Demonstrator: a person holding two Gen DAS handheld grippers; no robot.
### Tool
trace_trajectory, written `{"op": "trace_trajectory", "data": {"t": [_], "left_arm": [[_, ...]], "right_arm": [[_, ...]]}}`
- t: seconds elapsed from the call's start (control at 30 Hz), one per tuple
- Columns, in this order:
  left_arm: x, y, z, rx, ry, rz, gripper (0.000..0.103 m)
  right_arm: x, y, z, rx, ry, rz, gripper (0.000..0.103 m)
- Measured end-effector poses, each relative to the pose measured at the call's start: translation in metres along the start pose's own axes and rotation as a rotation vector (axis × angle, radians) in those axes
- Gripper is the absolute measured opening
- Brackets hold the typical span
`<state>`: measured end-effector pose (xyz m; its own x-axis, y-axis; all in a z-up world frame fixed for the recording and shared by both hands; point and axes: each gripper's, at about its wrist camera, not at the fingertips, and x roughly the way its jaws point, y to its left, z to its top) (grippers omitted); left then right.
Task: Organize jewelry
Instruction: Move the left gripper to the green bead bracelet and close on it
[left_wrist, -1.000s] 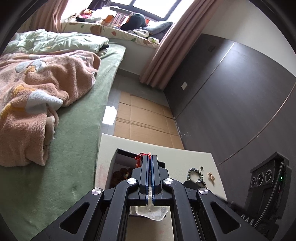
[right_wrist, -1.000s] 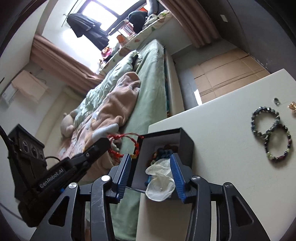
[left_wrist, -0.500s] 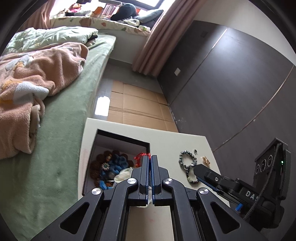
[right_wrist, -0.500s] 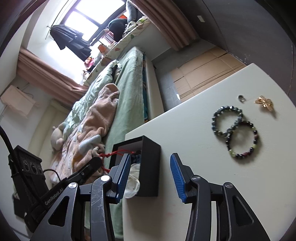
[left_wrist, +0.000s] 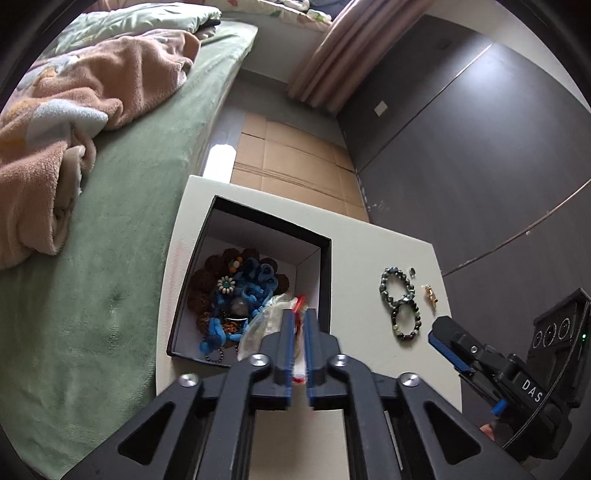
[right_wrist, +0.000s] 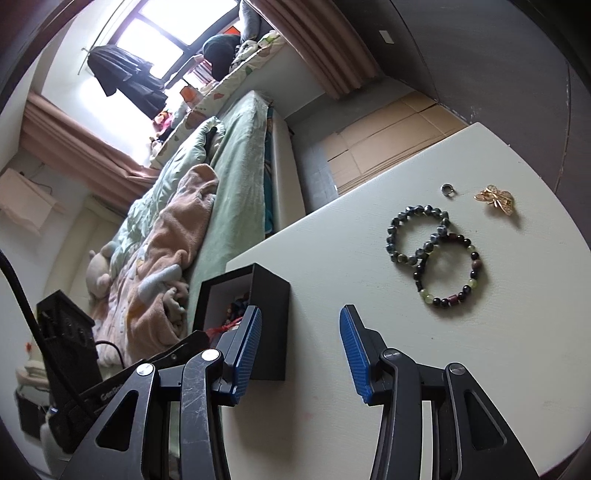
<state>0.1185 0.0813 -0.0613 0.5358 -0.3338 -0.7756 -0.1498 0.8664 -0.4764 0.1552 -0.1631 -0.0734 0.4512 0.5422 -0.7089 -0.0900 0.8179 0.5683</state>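
Observation:
A black jewelry box (left_wrist: 325, 258) with a white inside sits on the pale table (left_wrist: 369, 243), holding several beaded and blue pieces and a clear plastic bag. My left gripper (left_wrist: 300, 314) hovers over the box's near right corner, its jaws a narrow gap apart with a red cord bracelet (left_wrist: 298, 303) between them. My right gripper (right_wrist: 301, 314) is open and empty above the table beside the box (right_wrist: 269, 306). Two bead bracelets (right_wrist: 432, 251), a small ring (right_wrist: 448, 190) and a gold butterfly brooch (right_wrist: 495, 198) lie on the table.
A bed with a green sheet (left_wrist: 122, 221) and peach blanket (left_wrist: 74, 110) runs along the table's left side. Cardboard sheets (left_wrist: 291, 155) cover the floor beyond the table. A dark panelled wall (left_wrist: 480, 166) stands to the right.
My left gripper has moved over the box and its jaws have parted slightly around the red bracelet. My right gripper has moved right, away from the box and toward the loose bracelets.

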Motion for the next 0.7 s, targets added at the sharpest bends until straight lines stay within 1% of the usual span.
{"op": "trace_trajectory", "data": {"t": [0.03,0.07,0.1,0.17,0.4,0.57,0.7], "left_arm": [[0.000,-0.001,0.000,0.005,-0.003,-0.001,0.033],[-0.001,-0.003,0.000,0.007,-0.012,-0.004,0.058],[-0.003,-0.004,-0.001,0.006,-0.033,-0.007,0.070],[-0.008,-0.008,0.000,0.009,-0.067,-0.015,0.071],[-0.001,-0.021,0.003,0.022,-0.073,-0.039,0.071],[0.002,-0.038,0.002,0.065,-0.110,-0.046,0.071],[0.007,-0.051,0.001,0.100,-0.117,-0.053,0.071]], "right_arm": [[-0.001,-0.002,0.000,0.002,-0.001,-0.002,0.045],[-0.002,-0.003,0.001,0.005,-0.003,-0.004,0.045],[-0.003,-0.005,0.002,0.007,-0.006,-0.004,0.045],[-0.006,-0.010,0.005,0.017,-0.013,-0.009,0.045],[-0.018,-0.030,0.017,0.069,-0.048,-0.026,0.045],[-0.031,-0.048,0.026,0.110,-0.088,-0.066,0.045],[-0.037,-0.062,0.032,0.138,-0.105,-0.093,0.045]]}}
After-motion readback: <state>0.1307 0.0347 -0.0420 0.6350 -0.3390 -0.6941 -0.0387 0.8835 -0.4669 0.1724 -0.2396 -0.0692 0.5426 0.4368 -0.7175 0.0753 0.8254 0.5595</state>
